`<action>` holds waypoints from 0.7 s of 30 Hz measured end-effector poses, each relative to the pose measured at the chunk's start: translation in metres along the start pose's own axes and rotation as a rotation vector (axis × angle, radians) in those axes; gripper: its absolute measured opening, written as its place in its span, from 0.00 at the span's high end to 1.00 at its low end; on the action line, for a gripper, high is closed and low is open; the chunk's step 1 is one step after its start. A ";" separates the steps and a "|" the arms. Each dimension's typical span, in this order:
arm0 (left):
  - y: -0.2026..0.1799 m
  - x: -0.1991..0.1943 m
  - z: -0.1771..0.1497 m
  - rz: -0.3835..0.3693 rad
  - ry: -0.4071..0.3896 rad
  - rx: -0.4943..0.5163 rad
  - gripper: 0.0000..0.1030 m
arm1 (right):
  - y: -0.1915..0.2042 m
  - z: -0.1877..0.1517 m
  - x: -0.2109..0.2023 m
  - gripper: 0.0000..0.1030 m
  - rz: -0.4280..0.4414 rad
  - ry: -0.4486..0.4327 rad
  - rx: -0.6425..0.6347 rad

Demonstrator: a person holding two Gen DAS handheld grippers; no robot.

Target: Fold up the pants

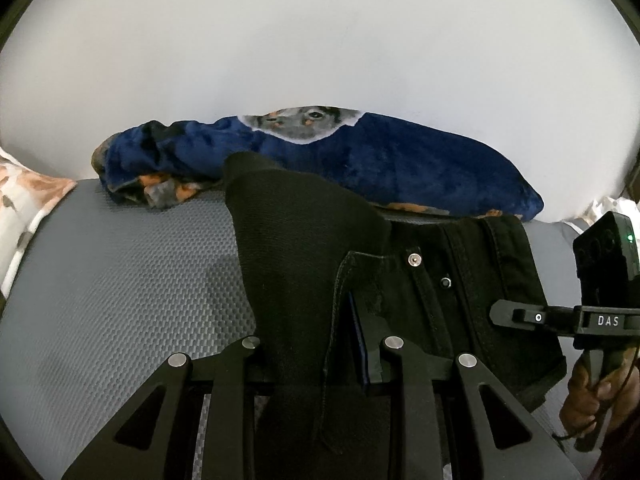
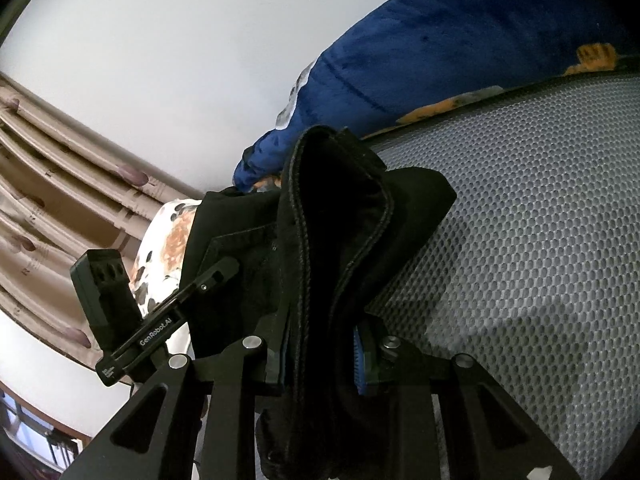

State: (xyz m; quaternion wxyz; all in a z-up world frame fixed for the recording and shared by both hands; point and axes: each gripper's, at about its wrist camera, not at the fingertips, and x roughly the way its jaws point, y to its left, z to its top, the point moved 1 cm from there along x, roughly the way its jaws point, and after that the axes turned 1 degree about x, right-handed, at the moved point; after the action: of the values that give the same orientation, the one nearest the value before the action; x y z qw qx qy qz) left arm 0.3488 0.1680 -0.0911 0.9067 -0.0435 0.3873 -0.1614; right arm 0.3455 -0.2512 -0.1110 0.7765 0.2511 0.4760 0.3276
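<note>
Black pants (image 1: 460, 276) lie on the grey textured mat (image 1: 120, 280), waistband and metal button up. My left gripper (image 1: 316, 360) is shut on a raised fold of the pants fabric, which drapes between its fingers. My right gripper (image 2: 320, 356) is shut on a thick bunched fold of the same pants (image 2: 332, 216), lifted off the mat (image 2: 540, 240). The right gripper also shows in the left wrist view (image 1: 520, 316) at the pants' right edge. The left gripper shows in the right wrist view (image 2: 216, 276), over the pants.
A blue plush blanket with a dog print (image 1: 360, 156) lies bunched behind the pants against the white wall. A floral pillow (image 1: 24, 200) sits at the left. Beige curtains (image 2: 48, 184) hang beyond it. Grey mat extends left of the pants.
</note>
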 end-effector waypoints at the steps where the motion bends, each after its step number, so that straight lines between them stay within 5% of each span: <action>1: 0.001 0.001 0.000 0.000 0.000 -0.002 0.75 | 0.000 0.000 0.000 0.78 -0.001 0.000 -0.001; 21: 0.015 0.023 -0.007 0.004 0.022 -0.026 0.75 | 0.012 0.022 0.030 0.78 -0.039 0.006 -0.023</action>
State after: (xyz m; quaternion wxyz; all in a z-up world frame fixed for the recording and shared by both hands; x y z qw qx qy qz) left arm 0.3624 0.1750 -0.1143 0.9020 -0.0527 0.3996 -0.1550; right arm 0.3718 -0.2228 -0.1108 0.7842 0.2319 0.4794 0.3185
